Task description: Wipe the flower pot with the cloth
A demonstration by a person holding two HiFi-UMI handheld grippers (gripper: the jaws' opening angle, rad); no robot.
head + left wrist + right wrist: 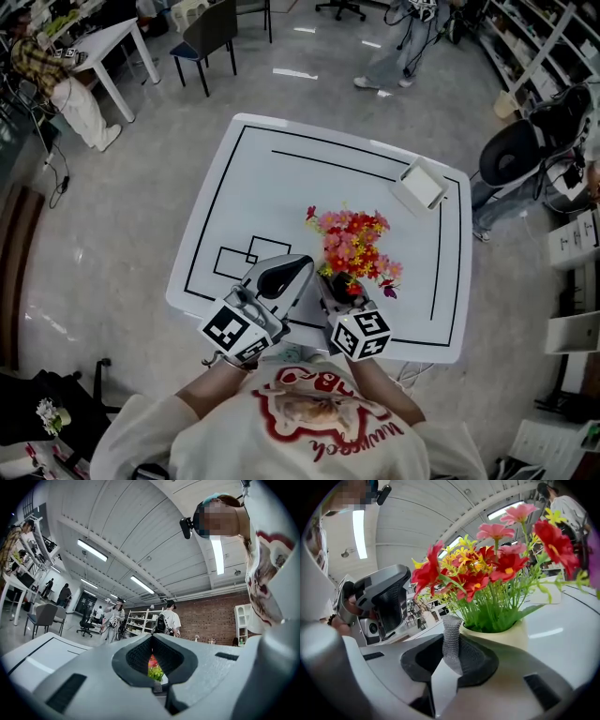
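Observation:
A cream flower pot (pixel 506 638) with red, pink and yellow artificial flowers (pixel 352 246) stands near the front of the white table (pixel 281 178). My right gripper (pixel 330 284) sits just in front of the pot, shut on a grey knitted cloth (pixel 451 641). The cloth sticks up between the jaws right beside the pot's left wall. My left gripper (pixel 296 267) hovers to the pot's left, jaws shut with nothing in them. It also shows in the right gripper view as the left gripper (pixel 380 599). A sliver of flowers (pixel 154 667) shows past the closed left jaws.
A small white box (pixel 419 185) lies at the table's back right. Black outline markings (pixel 246 255) are drawn on the tabletop. A black office chair (pixel 527 148) stands to the right of the table, and people stand farther off in the room.

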